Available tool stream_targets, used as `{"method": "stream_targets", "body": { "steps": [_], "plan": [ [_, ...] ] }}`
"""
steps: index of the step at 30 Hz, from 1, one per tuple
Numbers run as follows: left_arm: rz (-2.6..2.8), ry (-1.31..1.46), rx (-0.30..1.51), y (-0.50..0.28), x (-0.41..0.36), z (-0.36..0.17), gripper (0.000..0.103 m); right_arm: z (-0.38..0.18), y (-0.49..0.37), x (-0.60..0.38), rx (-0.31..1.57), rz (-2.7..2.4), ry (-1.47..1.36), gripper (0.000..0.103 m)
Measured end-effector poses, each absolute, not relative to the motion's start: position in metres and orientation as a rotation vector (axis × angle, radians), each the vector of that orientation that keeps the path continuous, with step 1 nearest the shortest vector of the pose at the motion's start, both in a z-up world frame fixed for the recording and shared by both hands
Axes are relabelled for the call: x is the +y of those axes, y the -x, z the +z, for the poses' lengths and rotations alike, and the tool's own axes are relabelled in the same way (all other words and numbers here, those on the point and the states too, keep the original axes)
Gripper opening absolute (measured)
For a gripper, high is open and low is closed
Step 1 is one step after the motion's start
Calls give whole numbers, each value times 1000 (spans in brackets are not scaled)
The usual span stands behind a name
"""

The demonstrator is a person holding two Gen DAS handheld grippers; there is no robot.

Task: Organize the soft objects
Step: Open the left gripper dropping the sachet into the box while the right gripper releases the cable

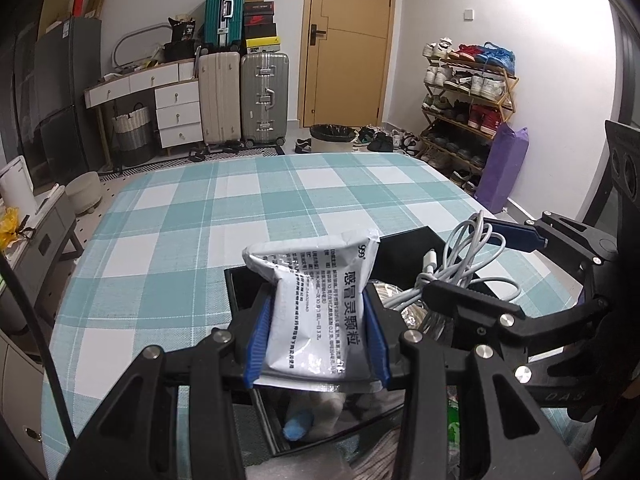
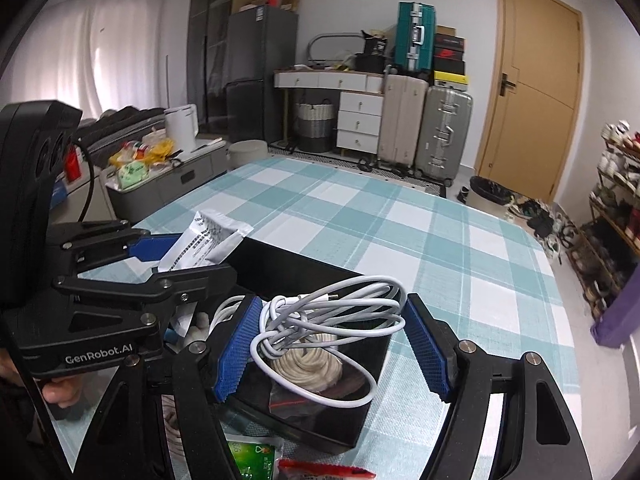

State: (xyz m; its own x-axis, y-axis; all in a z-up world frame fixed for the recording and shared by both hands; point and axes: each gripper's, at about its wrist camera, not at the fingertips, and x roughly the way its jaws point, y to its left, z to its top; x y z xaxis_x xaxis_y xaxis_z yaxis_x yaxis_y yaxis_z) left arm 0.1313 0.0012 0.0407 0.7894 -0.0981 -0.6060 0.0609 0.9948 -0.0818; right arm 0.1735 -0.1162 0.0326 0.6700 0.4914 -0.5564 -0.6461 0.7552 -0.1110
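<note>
My left gripper [image 1: 318,336] is shut on a white medicine sachet [image 1: 316,304] with black print, which stands upright between the blue pads above a black divided box [image 1: 240,284]. In the right wrist view, the left gripper [image 2: 168,256] and the sachet [image 2: 212,236] sit at the left over the box's far end. My right gripper [image 2: 332,344] holds a bundled white charging cable [image 2: 320,312] across wide-set pads, with one loop hanging over the black box [image 2: 320,432]. In the left wrist view, the right gripper [image 1: 464,262] and cable [image 1: 460,272] are just right of the sachet. A coil of off-white rope [image 2: 308,360] lies in the box.
The box stands at the near edge of a table with a teal and white check cloth [image 1: 240,208]. A green packet [image 2: 252,456] and a red packet [image 2: 320,470] lie near the box's front. Beyond the table are a waste bin [image 1: 332,136], suitcases [image 1: 264,96] and a shoe rack [image 1: 468,100].
</note>
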Motion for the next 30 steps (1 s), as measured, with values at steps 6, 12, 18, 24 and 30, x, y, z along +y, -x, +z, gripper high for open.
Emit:
{"method": "stream_targets", "body": {
  "steps": [6, 12, 18, 24, 30],
  "plan": [
    [-94, 49, 657, -134, -1, 38, 41, 25, -180, -109, 545, 682, 367, 72],
    [-110, 47, 672, -138, -3, 34, 41, 15, -184, -104, 572, 724, 441, 72],
    [-110, 46, 694, -144, -4, 27, 41, 9, -188, -101, 584, 765, 474, 72],
    [-115, 38, 703, -146, -5, 24, 41, 6, -194, -99, 650, 812, 456, 72],
    [-125, 35, 703, -145, -5, 24, 41, 7, -192, -97, 674, 796, 455, 72]
  ]
}}
